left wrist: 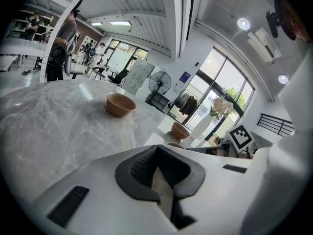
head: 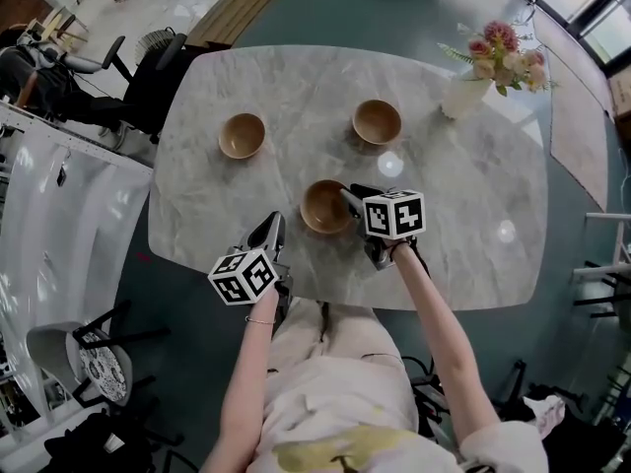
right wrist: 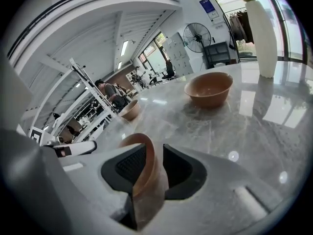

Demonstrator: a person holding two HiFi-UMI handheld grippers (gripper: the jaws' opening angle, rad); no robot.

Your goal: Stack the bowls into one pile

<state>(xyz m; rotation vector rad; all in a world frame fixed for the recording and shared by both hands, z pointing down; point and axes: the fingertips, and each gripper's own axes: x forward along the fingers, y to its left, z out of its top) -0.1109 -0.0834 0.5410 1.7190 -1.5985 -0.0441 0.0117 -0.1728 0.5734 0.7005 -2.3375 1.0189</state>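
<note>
Three brown bowls stand on the marble table [head: 463, 195]: one at the back left [head: 242, 135], one at the back right [head: 377, 121] and one near the front edge [head: 320, 208]. My right gripper [head: 347, 197] is shut on the near bowl's right rim. In the right gripper view the bowl wall [right wrist: 142, 168] stands between the pads [right wrist: 128, 164]. My left gripper [head: 268, 230] is just left of that bowl, over the table's front edge, with its jaws together and nothing in them. In the left gripper view, the left gripper [left wrist: 157, 153] faces the back-left bowl [left wrist: 121, 104] and the back-right bowl [left wrist: 180, 130].
A white vase with pink flowers [head: 468, 92] stands at the table's back right, beyond the back-right bowl [right wrist: 209, 88]. A black office chair [head: 148, 77] is off the table's left corner. White frames and stools stand on the floor to the left.
</note>
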